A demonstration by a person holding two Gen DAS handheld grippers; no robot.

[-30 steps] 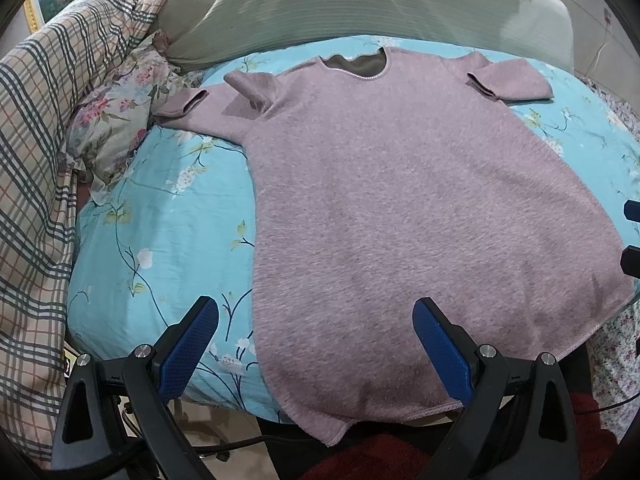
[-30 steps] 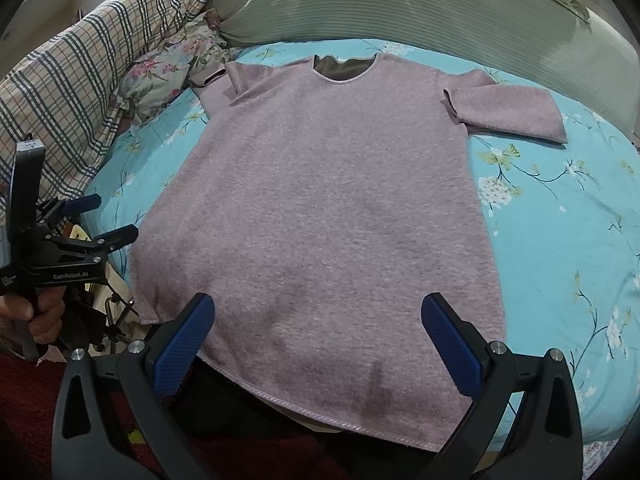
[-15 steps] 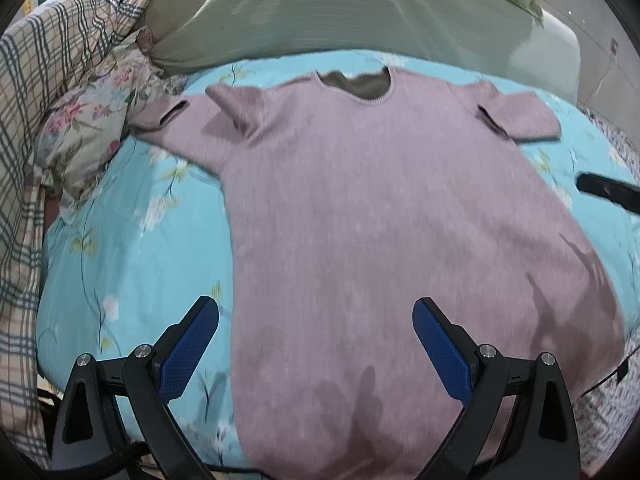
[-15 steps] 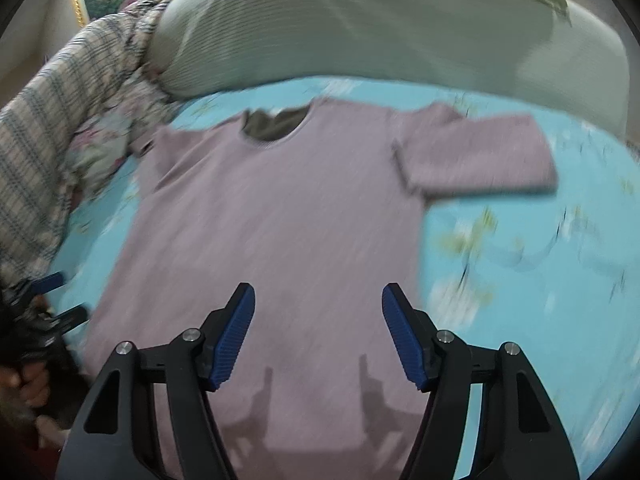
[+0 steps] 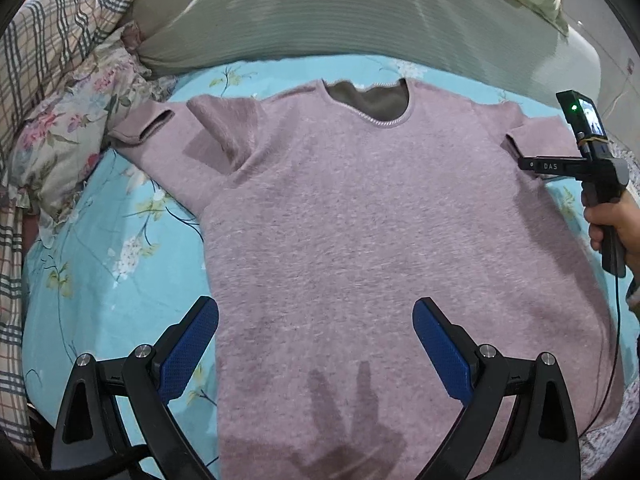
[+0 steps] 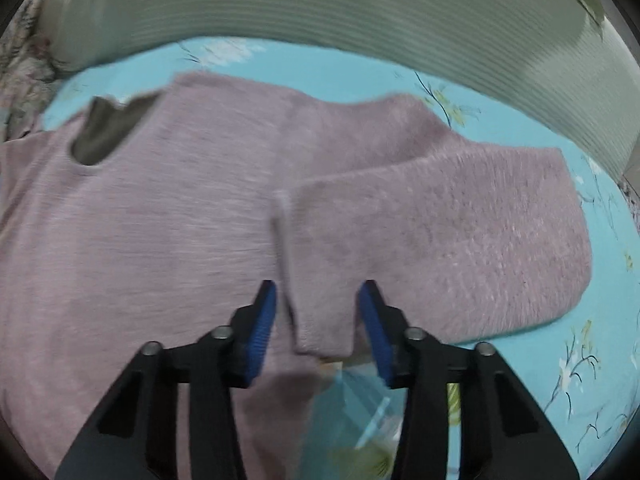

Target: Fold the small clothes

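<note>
A fuzzy mauve short-sleeved top (image 5: 360, 232) lies flat, face up, on a turquoise floral bedsheet (image 5: 104, 248), neck away from me. My left gripper (image 5: 316, 340) is wide open and hovers over the lower left part of the top. My right gripper (image 6: 318, 312) is partly open, its jaws on either side of the cuff corner of the right sleeve (image 6: 440, 240), which lies folded inward over the shoulder. It also shows in the left wrist view (image 5: 528, 164), reaching in from the right. The left sleeve (image 5: 160, 132) lies spread out, with a fold near the shoulder.
A ribbed pale green pillow (image 5: 340, 12) runs along the far side of the bed. A plaid blanket (image 5: 36, 60) and a floral cushion (image 5: 60, 144) pile up at the left. The person's hand (image 5: 612, 220) holds the right gripper at the right edge.
Both grippers have moved forward over the top. The right gripper has gone to the right sleeve and its jaws have narrowed around the cuff corner. The left gripper stays wide open.
</note>
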